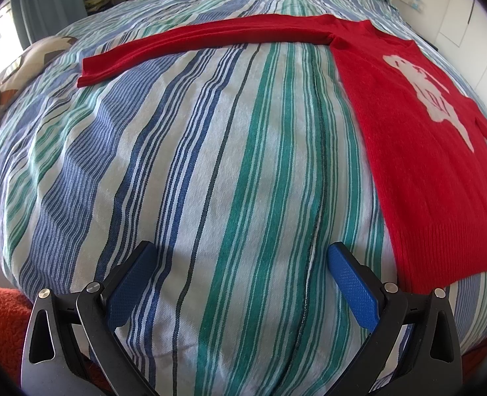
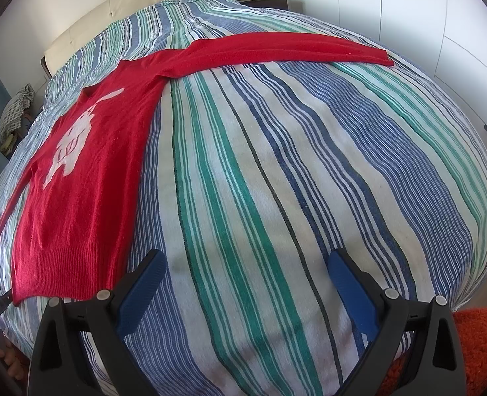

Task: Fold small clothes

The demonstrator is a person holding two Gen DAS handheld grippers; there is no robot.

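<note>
A red sweater (image 1: 418,151) with a pale figure on its chest lies flat on a striped bedspread (image 1: 210,165). In the left wrist view its body is at the right and one sleeve (image 1: 193,41) stretches far to the left. In the right wrist view the sweater (image 2: 88,171) is at the left and its other sleeve (image 2: 286,49) stretches to the right. My left gripper (image 1: 240,250) is open and empty above the bedspread, left of the sweater's hem. My right gripper (image 2: 245,259) is open and empty, right of the hem.
A cream headboard (image 2: 127,10) and white wardrobe doors (image 2: 441,16) stand beyond the bed. Patterned cushions (image 1: 22,66) lie at the bed's left side. An orange fluffy rug (image 2: 481,340) lies by the near edge. Bundled cloth (image 2: 15,112) sits at the far left.
</note>
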